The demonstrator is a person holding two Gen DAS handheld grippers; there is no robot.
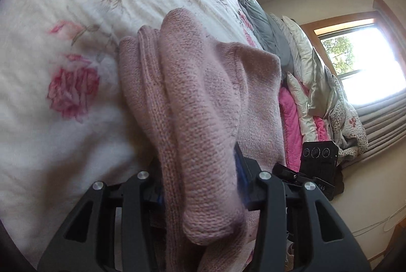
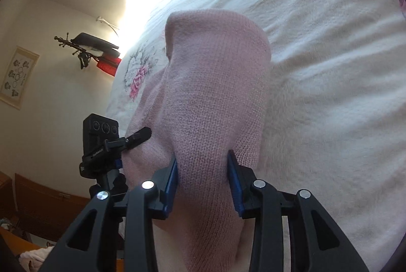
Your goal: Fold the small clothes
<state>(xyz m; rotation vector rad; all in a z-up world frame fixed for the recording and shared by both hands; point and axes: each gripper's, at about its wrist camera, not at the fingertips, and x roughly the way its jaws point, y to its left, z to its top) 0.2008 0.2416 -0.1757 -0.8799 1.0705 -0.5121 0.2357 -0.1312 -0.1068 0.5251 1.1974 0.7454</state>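
Pink knit sweater [image 1: 203, 104]: bunched, lifted over floral bedspread [image 1: 63, 5]. Left gripper [image 1: 200, 168], right gripper [image 2: 203, 170]: pads pinching thick knit folds. Risk: loose layers slipping out, fold collapsing, owing to bulky uneven bite.

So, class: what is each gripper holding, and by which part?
Both grip the pink knit garment: the left gripper and right gripper each pinch a bunched fold; which part cannot be told.

One pink knitted garment [image 1: 203, 99], two grippers, one floral bedspread [image 1: 63, 18], one window [image 1: 360, 54], one wall picture [image 2: 17, 76].
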